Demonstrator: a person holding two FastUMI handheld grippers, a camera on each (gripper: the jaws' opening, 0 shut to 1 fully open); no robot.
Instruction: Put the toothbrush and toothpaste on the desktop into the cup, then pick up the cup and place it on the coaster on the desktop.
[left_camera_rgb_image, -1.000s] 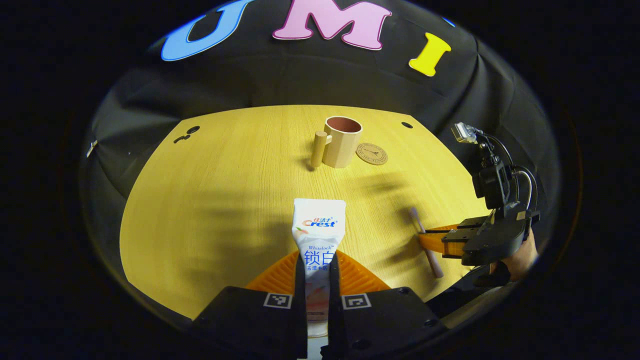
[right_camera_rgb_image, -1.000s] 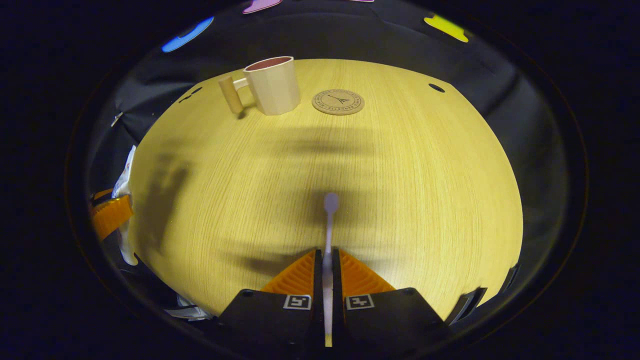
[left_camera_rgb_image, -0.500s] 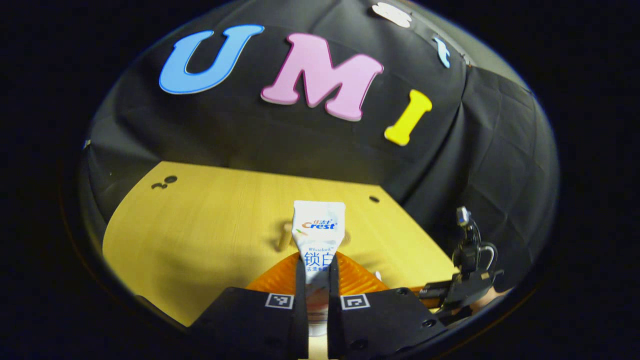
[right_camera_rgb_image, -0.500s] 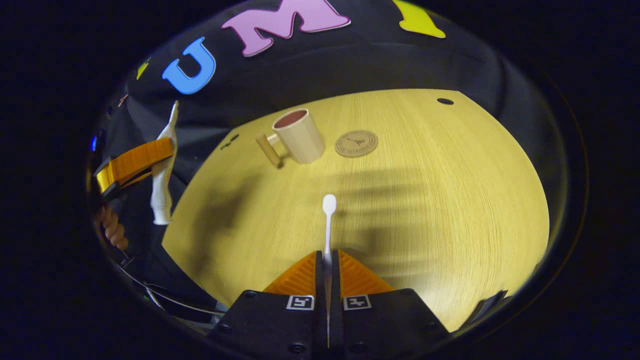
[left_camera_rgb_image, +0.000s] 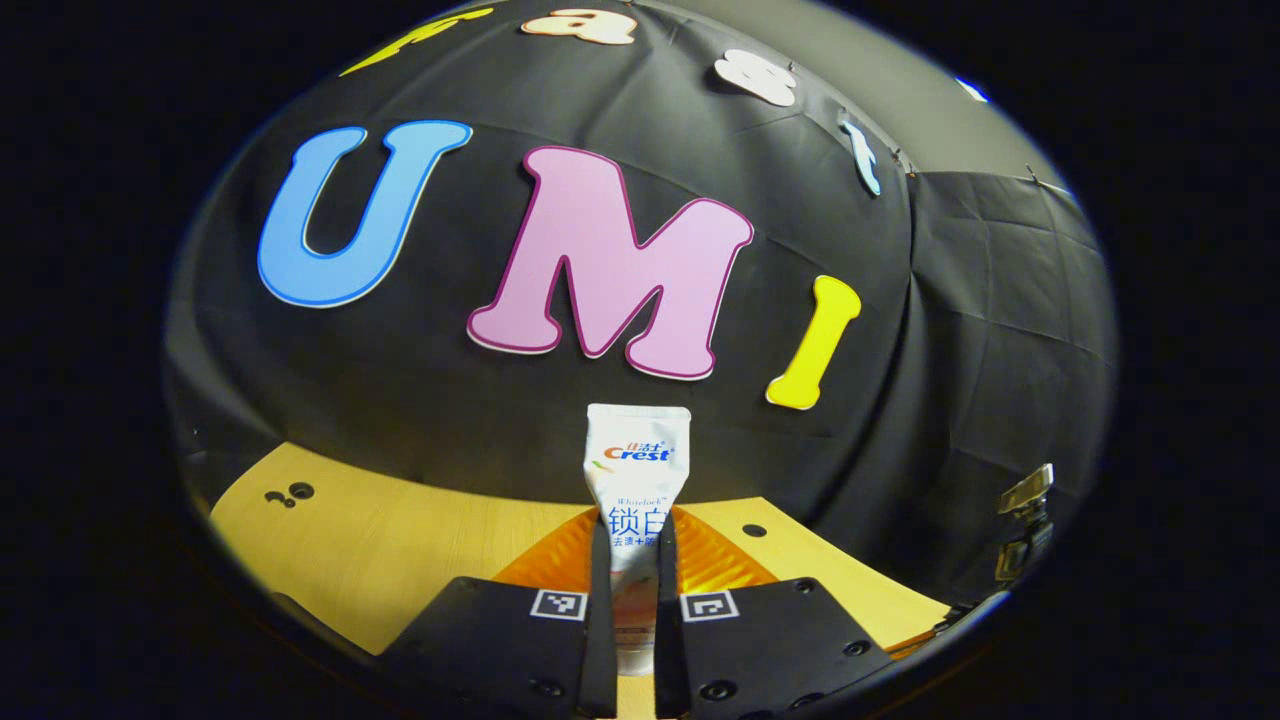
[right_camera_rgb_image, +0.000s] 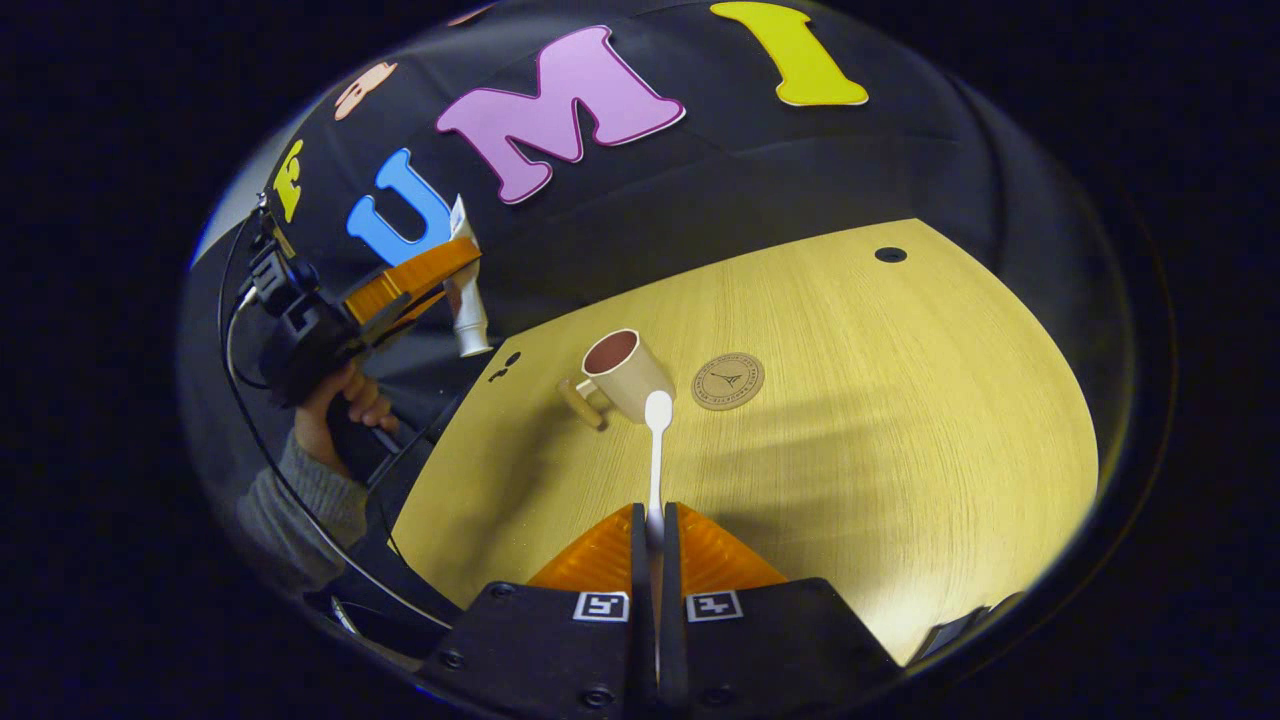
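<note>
My left gripper (left_camera_rgb_image: 632, 535) is shut on a white toothpaste tube (left_camera_rgb_image: 637, 470) and holds it upright, high above the wooden desktop (left_camera_rgb_image: 400, 550). In the right gripper view that gripper (right_camera_rgb_image: 425, 275) is raised at the left with the toothpaste tube (right_camera_rgb_image: 466, 305) hanging cap down. My right gripper (right_camera_rgb_image: 651, 520) is shut on a white toothbrush (right_camera_rgb_image: 656, 450), whose head points toward the beige cup (right_camera_rgb_image: 625, 375). The cup stands upright with its handle to the left. A round cork coaster (right_camera_rgb_image: 728, 381) lies just right of it.
A hand and grey sleeve (right_camera_rgb_image: 320, 450) hold the left gripper. The desktop (right_camera_rgb_image: 850, 420) has a cable hole (right_camera_rgb_image: 889, 255) at the far right and small holes (right_camera_rgb_image: 505, 365) near the cup. The black cloth wall (left_camera_rgb_image: 600, 250) stands close behind the desk.
Both grippers rose off the desk with their items. The left one tilted up toward the wall. The right one lifted and now points the toothbrush at the cup.
</note>
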